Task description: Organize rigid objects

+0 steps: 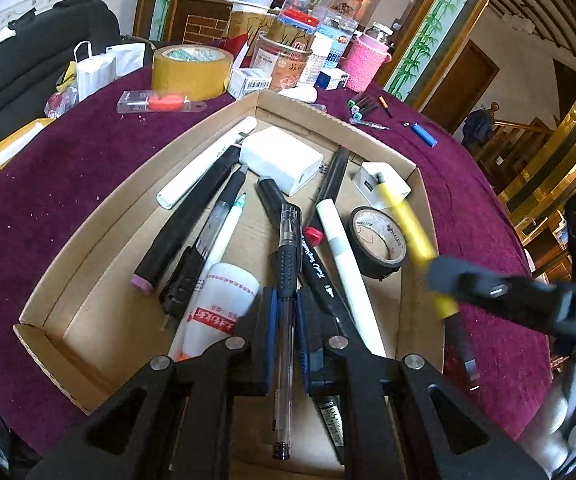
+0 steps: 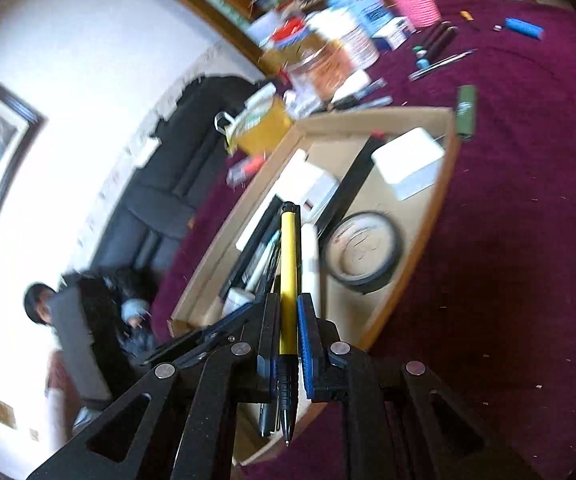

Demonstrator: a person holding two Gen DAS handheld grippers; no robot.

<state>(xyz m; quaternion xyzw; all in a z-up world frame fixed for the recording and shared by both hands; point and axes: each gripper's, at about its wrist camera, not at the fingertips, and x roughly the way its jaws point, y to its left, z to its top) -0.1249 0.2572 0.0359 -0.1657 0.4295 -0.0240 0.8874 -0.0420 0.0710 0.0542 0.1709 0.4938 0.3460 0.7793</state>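
While the left gripper [image 1: 286, 340] clamps a clear pen [image 1: 287, 280] lengthwise at frame bottom, the right gripper [image 2: 288, 332] pinches a yellow pen [image 2: 289, 272], centre frame, over the box [image 2: 388, 316].

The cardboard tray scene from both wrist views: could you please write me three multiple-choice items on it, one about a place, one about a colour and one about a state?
1. Where does the black tape roll lie?
A. inside the cardboard tray
B. on the purple cloth
C. on the black chair

2. What colour is the barrel of the pen in the right tool?
A. red
B. yellow
C. green

3. What is the left tool doing?
A. hanging open over bare cloth
B. closed on a charger
C. closed on a clear pen with a black grip

Answers:
1. A, the roll sits on the tray floor near its right wall.
2. B, the right wrist view shows a yellow barrel between the pads.
3. C, the left wrist view shows both pads against the pen's sides.
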